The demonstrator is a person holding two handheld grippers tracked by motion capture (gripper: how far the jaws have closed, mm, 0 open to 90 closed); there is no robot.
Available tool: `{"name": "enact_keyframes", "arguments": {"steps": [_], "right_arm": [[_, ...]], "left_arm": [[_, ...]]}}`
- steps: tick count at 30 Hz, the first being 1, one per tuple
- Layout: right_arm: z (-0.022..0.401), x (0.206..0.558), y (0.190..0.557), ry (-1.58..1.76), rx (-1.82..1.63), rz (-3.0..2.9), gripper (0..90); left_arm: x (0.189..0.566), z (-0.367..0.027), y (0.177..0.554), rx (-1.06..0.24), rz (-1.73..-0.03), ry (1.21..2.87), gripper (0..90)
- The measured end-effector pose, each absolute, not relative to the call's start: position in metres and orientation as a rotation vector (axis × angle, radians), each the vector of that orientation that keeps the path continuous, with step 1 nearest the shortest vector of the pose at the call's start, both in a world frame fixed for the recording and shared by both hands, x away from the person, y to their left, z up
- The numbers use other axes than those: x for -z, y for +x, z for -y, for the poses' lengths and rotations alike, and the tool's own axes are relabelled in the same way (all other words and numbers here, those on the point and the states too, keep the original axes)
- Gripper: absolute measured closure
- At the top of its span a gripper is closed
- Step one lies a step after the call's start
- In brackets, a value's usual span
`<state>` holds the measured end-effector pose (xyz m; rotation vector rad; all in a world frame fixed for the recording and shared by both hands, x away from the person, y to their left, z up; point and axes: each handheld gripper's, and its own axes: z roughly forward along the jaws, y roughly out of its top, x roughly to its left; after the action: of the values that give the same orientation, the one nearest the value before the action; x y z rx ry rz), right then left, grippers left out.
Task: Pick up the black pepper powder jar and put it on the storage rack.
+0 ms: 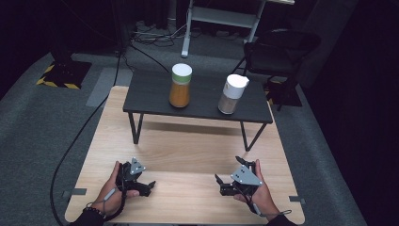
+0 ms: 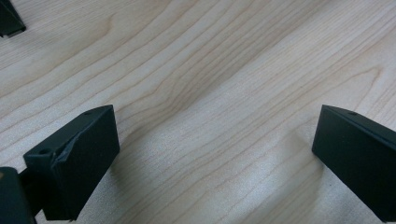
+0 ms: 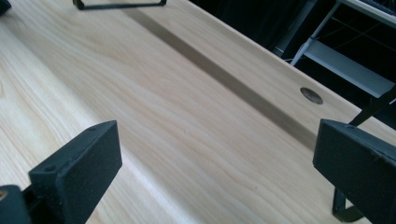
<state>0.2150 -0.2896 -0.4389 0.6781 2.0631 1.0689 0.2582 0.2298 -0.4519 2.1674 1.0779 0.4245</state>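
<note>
While both hands are resting low on the wooden desk [image 1: 188, 155], the left hand-held gripper [image 1: 149, 186] is lying near the front edge, jaws spread wide apart over bare wood. Right hand-held gripper [image 1: 220, 181] is sitting opposite, jaws likewise apart, gripping nothing. 2 jars are standing on the black stand [image 1: 150, 94] at the far side: orange jar [image 1: 180, 85] left, white-capped jar [image 1: 232, 93] right, well apart from both grippers.

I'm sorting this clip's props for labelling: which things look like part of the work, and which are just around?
Likely part of the work:
- orange jar with green-white lid, on the dark shelf
- pale jar beside it
- left gripper and right gripper, both open on the wooden table

Just around:
- black chair
- floor cables
</note>
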Motion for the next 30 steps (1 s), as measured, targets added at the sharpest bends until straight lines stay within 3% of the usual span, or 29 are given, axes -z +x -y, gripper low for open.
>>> {"name": "enact_keyframes", "arguments": {"steps": [30], "right_arm": [[0.331, 0.457, 0.225, 0.859, -0.957, -2.184, 1.5]], "left_arm": [[0.452, -0.23, 0.258, -0.425, -1.078, 2.168, 0.7]]}}
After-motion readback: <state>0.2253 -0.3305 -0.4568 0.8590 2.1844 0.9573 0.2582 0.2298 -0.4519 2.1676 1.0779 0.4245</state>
